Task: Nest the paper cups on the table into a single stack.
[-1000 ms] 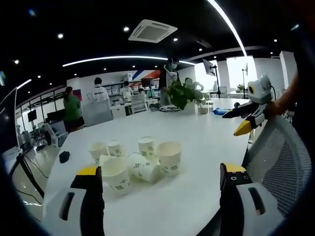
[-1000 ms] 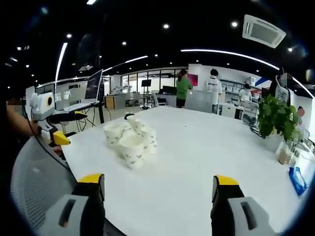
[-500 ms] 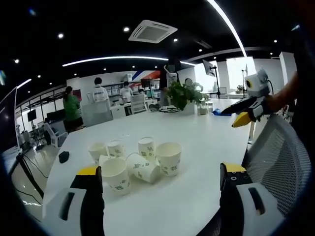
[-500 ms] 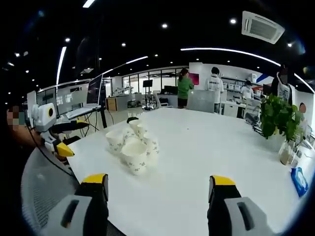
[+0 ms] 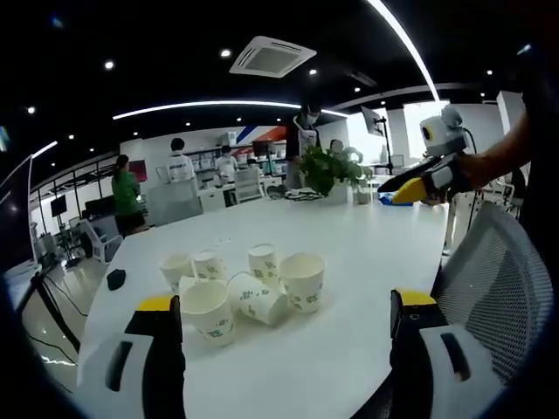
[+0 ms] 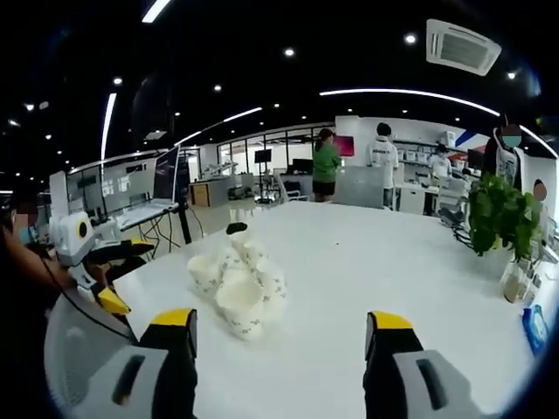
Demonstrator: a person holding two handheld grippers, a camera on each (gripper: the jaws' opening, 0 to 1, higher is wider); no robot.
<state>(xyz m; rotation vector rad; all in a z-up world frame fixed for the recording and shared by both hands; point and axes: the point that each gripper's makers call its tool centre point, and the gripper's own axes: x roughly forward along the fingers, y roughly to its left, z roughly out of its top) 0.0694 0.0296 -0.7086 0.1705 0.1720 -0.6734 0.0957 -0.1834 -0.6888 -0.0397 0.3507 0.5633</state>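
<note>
Several white paper cups with green print cluster [image 5: 249, 284] on the white table [image 5: 349, 253]; most stand upright and one lies on its side [image 5: 255, 299]. My left gripper [image 5: 286, 336] hovers open over the near table edge, short of the cups, with nothing between its jaws. My right gripper [image 5: 405, 187] is held in the air at the upper right, over the far side of the table. In the right gripper view the same cup cluster [image 6: 240, 284] sits ahead of my open, empty right gripper [image 6: 279, 336], and my left gripper [image 6: 116, 278] shows at the left.
A mesh chair back [image 5: 498, 279] stands at the table's right edge. A black mouse [image 5: 115, 278] lies left of the cups. A potted plant [image 5: 327, 166] and a blue packet [image 6: 533, 319] sit at the far end. People stand in the office behind.
The right gripper has risen and drifted toward the table in the left gripper view. The right gripper view has come a little nearer the cups. The cups have not moved.
</note>
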